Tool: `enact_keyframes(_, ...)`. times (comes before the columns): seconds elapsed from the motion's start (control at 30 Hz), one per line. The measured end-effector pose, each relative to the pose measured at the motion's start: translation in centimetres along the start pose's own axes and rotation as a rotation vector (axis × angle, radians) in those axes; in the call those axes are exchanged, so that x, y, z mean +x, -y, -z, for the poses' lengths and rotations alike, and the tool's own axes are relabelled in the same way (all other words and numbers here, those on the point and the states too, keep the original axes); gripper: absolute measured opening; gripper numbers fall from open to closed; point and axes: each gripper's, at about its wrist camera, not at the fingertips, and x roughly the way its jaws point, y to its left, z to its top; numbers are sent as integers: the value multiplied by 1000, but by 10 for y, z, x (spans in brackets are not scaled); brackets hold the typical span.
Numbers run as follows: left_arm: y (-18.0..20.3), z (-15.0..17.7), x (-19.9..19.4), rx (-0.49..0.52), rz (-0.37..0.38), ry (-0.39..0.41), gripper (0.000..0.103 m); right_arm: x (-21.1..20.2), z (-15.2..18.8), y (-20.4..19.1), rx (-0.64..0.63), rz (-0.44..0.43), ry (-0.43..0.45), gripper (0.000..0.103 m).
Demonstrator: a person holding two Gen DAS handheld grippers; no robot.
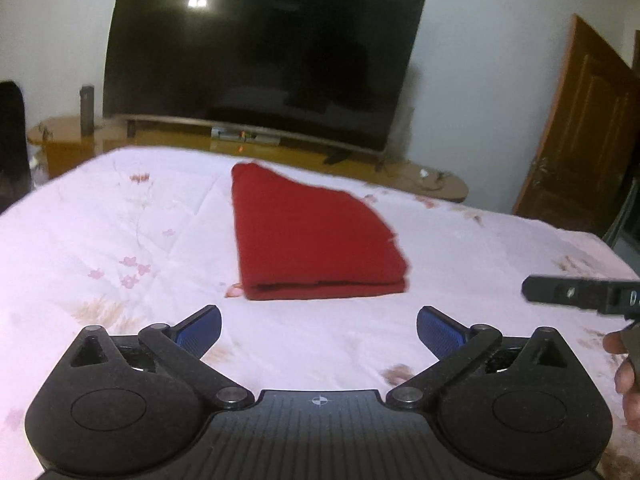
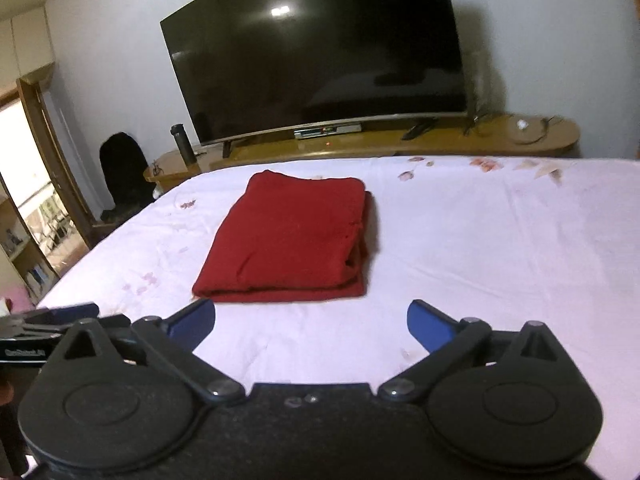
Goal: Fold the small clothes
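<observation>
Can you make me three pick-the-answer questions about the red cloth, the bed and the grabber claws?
1. Where is the red cloth?
A) on the bed sheet
B) on the TV stand
C) in a claw

2. What colour are the left gripper pads?
A) green
B) blue
C) yellow

3. How is the right gripper?
A) shut on the cloth
B) shut, empty
C) open, empty

Answers: 1 A, it lies folded on the sheet. 2 B, both pads look blue. 3 C, the fingers stand wide apart, short of the cloth.

folded cloth on bed, television behind
</observation>
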Motion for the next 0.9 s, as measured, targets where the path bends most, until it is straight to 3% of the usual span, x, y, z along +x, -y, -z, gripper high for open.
enact_keyframes(0.17, 29, 11, -68, 8, -4, 74, 103, -66, 21, -19, -42, 29, 40, 102)
enact_keyframes(0.37, 52, 31, -123, 31, 1, 95, 103, -113, 47, -33, -103, 59, 68, 102)
enact_keyframes(0.6, 62, 48, -152, 3, 15, 118, 103, -148, 60, -44, -128, 66, 112, 102)
enact_keyframes(0.9, 76, 45, -160, 20, 32, 152, 103, -163, 63, -45, -136, 74, 138, 102)
